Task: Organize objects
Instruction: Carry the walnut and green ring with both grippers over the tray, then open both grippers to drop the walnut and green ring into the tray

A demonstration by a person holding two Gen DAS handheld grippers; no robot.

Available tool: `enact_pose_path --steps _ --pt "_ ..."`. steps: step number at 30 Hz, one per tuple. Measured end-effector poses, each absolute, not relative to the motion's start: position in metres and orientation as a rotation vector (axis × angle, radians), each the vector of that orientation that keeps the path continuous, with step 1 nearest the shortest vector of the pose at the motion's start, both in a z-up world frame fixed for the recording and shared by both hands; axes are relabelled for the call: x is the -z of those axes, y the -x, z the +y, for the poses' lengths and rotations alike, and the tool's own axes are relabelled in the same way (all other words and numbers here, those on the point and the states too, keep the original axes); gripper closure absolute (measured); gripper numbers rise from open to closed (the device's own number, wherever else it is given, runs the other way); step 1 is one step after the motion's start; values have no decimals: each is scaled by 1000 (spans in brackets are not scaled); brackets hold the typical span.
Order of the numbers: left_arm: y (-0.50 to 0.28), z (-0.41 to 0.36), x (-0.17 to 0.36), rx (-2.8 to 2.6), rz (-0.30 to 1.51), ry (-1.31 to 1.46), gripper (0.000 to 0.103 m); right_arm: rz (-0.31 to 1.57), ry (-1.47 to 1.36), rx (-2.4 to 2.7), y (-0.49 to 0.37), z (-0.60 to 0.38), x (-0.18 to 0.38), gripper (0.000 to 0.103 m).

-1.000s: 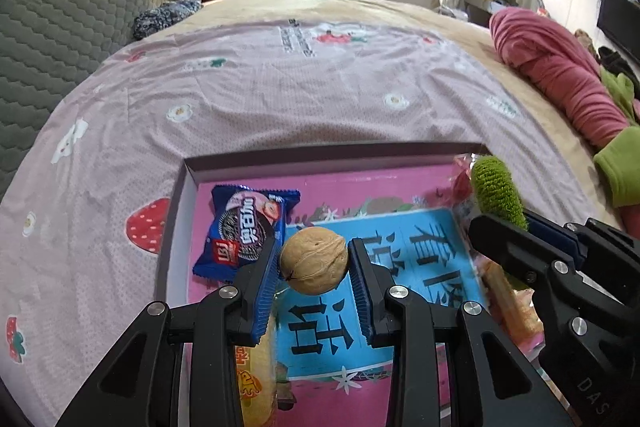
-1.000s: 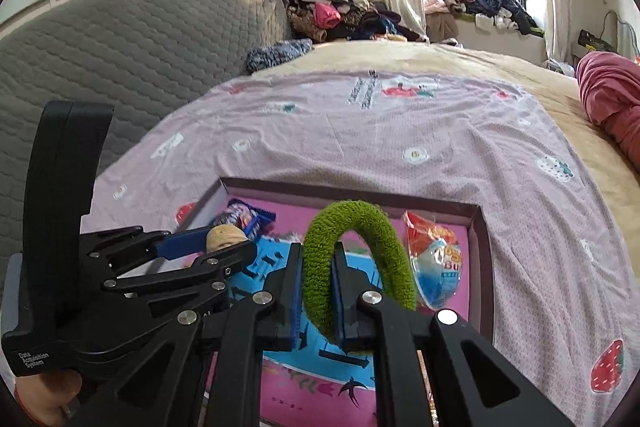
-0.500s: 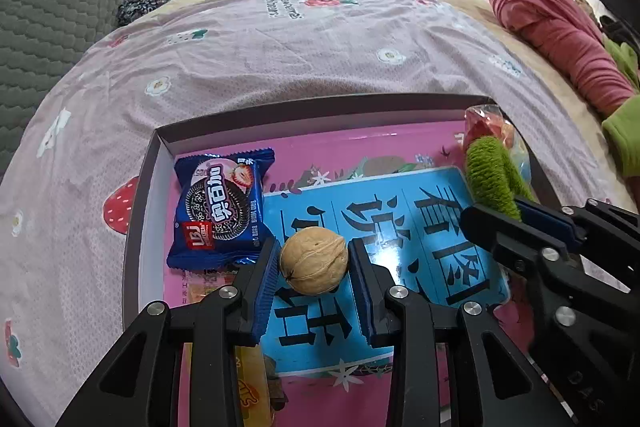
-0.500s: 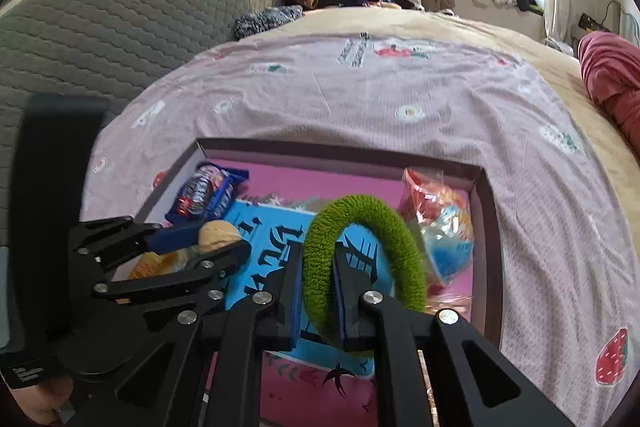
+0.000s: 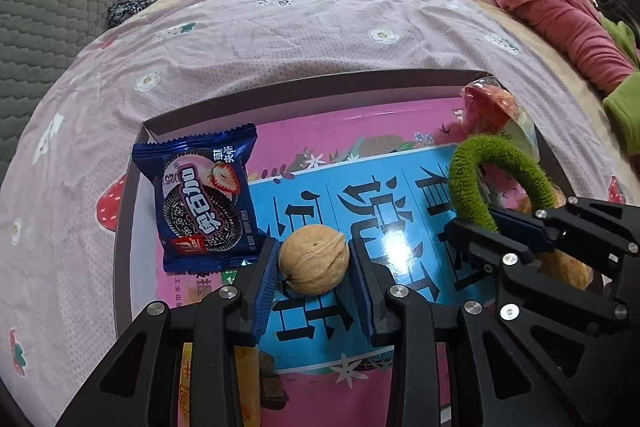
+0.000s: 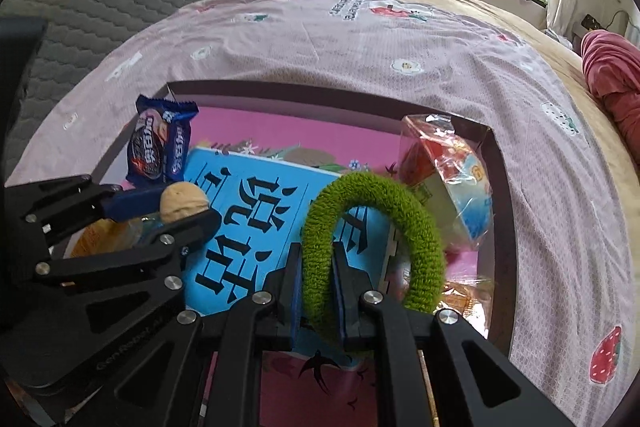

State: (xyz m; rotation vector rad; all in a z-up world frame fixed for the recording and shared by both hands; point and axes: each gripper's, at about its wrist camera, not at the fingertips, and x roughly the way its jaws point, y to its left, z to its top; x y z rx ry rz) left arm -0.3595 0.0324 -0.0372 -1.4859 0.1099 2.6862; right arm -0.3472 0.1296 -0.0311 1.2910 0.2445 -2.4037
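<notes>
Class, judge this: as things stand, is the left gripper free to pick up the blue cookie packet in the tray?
Probably not: the left gripper is shut on the walnut, though the blue cookie packet lies uncovered nearby.

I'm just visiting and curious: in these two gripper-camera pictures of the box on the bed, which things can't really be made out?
- Orange packet, left wrist view: mostly behind the right gripper; contents unreadable.
- Yellow wrapper, left wrist view: covered by the left gripper holding the walnut.
- Near edge of the box, both views: hidden behind the grippers.
- Blue print under the green hair tie, right wrist view: partly covered.
</notes>
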Motion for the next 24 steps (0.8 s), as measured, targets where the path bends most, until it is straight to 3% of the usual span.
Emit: enact_pose_path --steps 6,14,24 --pt "359 31 37 -2680 94 1487 67 249 -1302 2401 347 129 33 89" --pt "361 26 39 -2697 81 1499 48 247 -1310 2407 348 131 33 78" --pt "358 19 33 -2722 69 1506 39 267 -1285 2417 343 132 23 69"
